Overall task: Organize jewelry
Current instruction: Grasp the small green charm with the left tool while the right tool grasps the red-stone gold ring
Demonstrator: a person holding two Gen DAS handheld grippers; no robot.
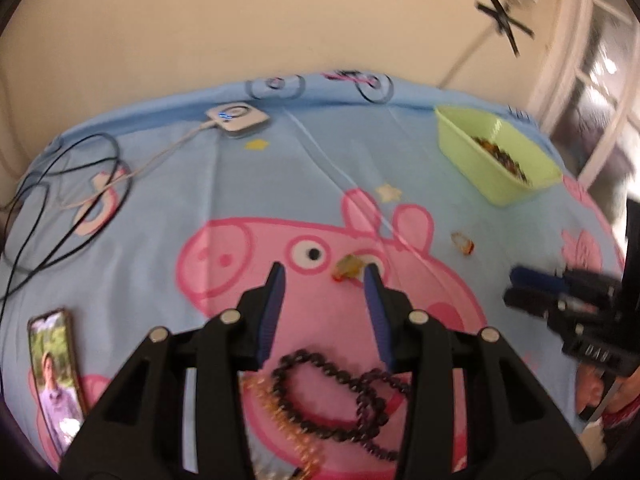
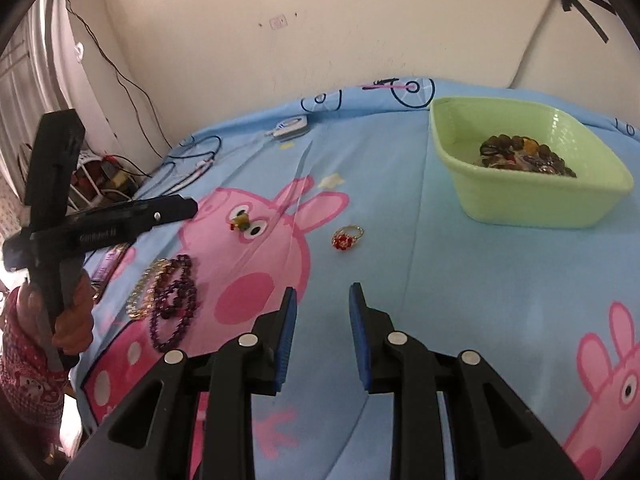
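The left gripper point(image 1: 322, 276) is being held over the near part of the cartoon-printed sheet point(image 1: 168, 184), its blue pads standing apart with nothing pressed between them. Beneath its fingers a dark beaded strand point(image 1: 340, 392) and a gold chain bracelet point(image 1: 280, 412) are being partly covered; where their ends lie is hidden by the black frame. Just beyond the fingertips, a small yellow-green trinket point(image 1: 348, 268) is lying on the pig's face, blurred and hard to identify.

The right gripper point(image 2: 323, 292) is likewise being held with its pads apart and empty, over bare sheet nearer the right edge. The hand point(image 2: 74, 312) on the left gripper's handle is being cut off by the picture's edge.

Further on, a gold ring with a red stone point(image 2: 347, 237) is lying alone, between the pig's ear and the green basket point(image 2: 520, 200). The basket is standing near the far right corner, with a heap of dark and amber jewelry point(image 2: 524, 156) inside; single pieces cannot be told apart.

At the near left edge a phone point(image 1: 56, 376) is being cropped. Near the far edge a white device point(image 1: 238, 120) and looped cables point(image 1: 60, 200) are lying.
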